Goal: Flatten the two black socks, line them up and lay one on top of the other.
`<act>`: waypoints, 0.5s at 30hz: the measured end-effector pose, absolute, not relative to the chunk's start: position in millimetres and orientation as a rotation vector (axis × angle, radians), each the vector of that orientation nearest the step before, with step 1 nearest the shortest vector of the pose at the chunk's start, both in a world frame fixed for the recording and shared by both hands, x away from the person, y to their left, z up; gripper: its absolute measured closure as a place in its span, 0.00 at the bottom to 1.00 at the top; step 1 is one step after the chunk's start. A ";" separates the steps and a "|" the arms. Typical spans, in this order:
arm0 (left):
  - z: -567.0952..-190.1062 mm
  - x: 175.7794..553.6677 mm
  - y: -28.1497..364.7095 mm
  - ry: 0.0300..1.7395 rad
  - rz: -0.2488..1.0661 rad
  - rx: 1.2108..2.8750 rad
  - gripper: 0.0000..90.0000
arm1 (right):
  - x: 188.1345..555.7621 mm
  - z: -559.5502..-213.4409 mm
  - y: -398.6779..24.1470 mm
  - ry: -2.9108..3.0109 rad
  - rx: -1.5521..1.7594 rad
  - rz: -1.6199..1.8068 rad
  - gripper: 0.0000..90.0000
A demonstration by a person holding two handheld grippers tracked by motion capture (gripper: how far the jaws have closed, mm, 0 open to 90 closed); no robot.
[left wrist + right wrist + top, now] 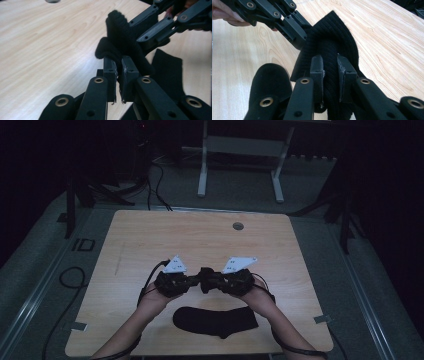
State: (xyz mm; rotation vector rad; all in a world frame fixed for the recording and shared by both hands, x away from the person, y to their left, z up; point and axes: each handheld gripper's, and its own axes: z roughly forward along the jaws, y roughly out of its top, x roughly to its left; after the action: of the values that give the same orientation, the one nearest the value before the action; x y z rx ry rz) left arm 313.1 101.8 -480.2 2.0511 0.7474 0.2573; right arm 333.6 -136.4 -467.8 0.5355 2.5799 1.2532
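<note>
I am holding one black sock (120, 37) up between both grippers, above the middle of the wooden table (150, 240). Left gripper (119, 67): jaws nearly together, pinching a fold of knit. Right gripper (330, 65): jaws pinching the ribbed cuff end, fabric bulging between them. A second black sock (215, 321) is lying flat on the near edge, below my hands (probably the mate). I am judging the step as a stretch or hand-over, so I am keeping both pinches deep in the fabric and easing apart evenly, since a shallow bite could slip.
</note>
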 end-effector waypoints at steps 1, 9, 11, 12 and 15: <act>-479.4 312.6 102.4 0.750 0.258 2.049 0.95 | 333.5 -467.2 -137.7 2.580 0.536 1.260 0.86; -471.3 309.3 101.2 0.741 0.317 2.061 0.95 | 332.0 -461.8 -145.1 2.578 0.533 1.303 0.85; -469.0 308.3 99.3 0.740 0.349 2.071 0.96 | 331.1 -461.0 -146.5 2.568 0.534 1.316 0.86; -468.4 308.0 98.4 0.744 0.365 2.074 0.96 | 330.5 -460.7 -146.8 2.569 0.531 1.319 0.86; -468.1 310.2 99.5 0.770 0.369 2.071 0.96 | 329.6 -459.5 -148.7 2.559 0.535 1.326 0.86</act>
State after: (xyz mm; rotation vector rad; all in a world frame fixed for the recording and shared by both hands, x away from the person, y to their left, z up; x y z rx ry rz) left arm 310.2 99.5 -468.1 2.0714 0.7696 0.3693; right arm 329.6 -148.7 -459.5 0.5346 2.5590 1.3263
